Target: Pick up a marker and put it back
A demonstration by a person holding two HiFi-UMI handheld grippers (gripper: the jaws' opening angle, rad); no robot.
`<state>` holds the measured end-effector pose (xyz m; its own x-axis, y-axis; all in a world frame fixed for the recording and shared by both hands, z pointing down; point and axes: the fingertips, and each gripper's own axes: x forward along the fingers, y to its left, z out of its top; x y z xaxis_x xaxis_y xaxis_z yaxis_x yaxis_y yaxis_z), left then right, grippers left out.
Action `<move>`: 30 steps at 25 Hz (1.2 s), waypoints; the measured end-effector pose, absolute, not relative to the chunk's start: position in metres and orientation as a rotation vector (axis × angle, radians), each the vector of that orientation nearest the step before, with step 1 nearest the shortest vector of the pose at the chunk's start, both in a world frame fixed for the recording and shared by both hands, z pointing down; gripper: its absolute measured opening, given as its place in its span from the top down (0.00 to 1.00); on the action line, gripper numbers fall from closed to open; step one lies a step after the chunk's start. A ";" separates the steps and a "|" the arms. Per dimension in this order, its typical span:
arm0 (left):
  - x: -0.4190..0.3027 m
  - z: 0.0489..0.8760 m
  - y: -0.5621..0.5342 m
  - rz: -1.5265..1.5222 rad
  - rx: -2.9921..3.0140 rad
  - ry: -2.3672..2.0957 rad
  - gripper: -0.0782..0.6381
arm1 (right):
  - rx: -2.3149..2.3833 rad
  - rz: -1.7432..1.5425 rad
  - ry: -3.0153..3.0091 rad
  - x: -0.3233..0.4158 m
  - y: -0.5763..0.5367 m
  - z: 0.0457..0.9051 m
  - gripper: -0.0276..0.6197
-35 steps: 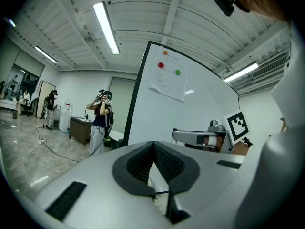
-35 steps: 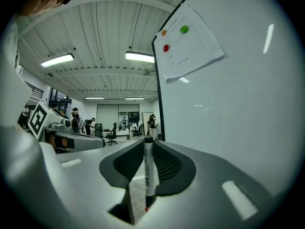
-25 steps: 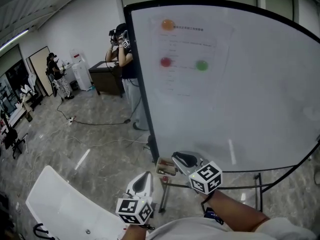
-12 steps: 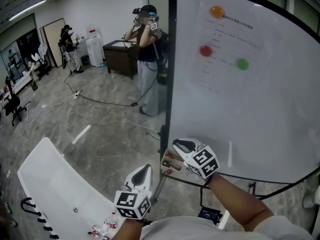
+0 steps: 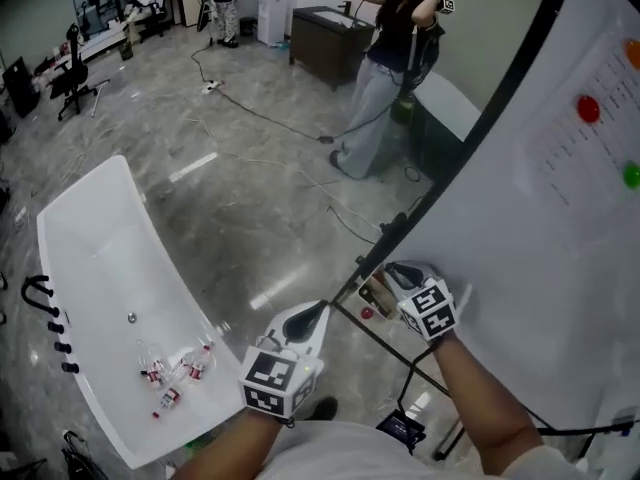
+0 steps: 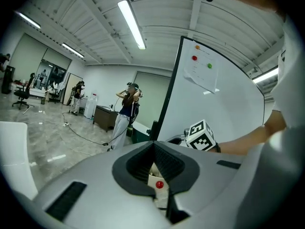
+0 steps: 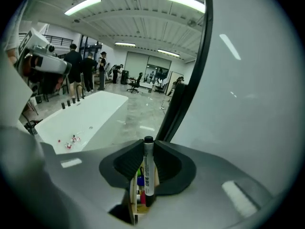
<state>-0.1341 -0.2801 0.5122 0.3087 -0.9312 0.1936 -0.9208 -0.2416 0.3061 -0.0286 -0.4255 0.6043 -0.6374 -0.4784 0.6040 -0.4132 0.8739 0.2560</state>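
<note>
A marker [image 7: 149, 171] with a black cap and white body stands upright between the jaws of my right gripper [image 7: 148, 144], which is shut on it. Right below it is a small wooden marker box [image 7: 134, 200] holding other markers. In the head view that box [image 5: 374, 299] hangs at the whiteboard's lower left corner, with my right gripper [image 5: 395, 272] just above it. My left gripper [image 5: 318, 312] hovers a little left of the box, its jaws together and holding nothing. Through its jaws the box and a small red round thing [image 6: 159, 184] show.
The big whiteboard [image 5: 560, 228] on a black frame fills the right side. A long white table [image 5: 100, 268] with several small bottles [image 5: 170, 373] stands at the left. A person [image 5: 395, 58] stands further back, and a cable [image 5: 270, 118] runs across the grey floor.
The head view has swung left and down, so the board slid to the right. My right gripper stays at the marker box; my left gripper has come up closer to it.
</note>
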 end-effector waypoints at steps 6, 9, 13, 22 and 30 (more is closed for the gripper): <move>-0.151 0.547 -0.292 -0.024 2.165 -1.662 0.89 | 0.538 -0.170 -2.206 -0.046 -0.447 0.666 0.85; -0.149 0.553 -0.293 -0.017 2.141 -1.666 0.89 | 0.509 -0.199 -2.181 -0.050 -0.452 0.680 0.85; -0.146 0.548 -0.289 -0.005 2.140 -1.661 0.89 | 0.534 -0.188 -2.185 -0.050 -0.452 0.677 0.85; -0.099 0.514 -0.260 0.015 2.198 -1.627 0.89 | 0.635 -0.163 -2.289 -0.015 -0.417 0.615 0.84; -0.069 0.463 -0.276 0.027 2.393 -1.550 0.89 | 0.862 -0.014 -2.526 -0.005 -0.389 0.517 0.85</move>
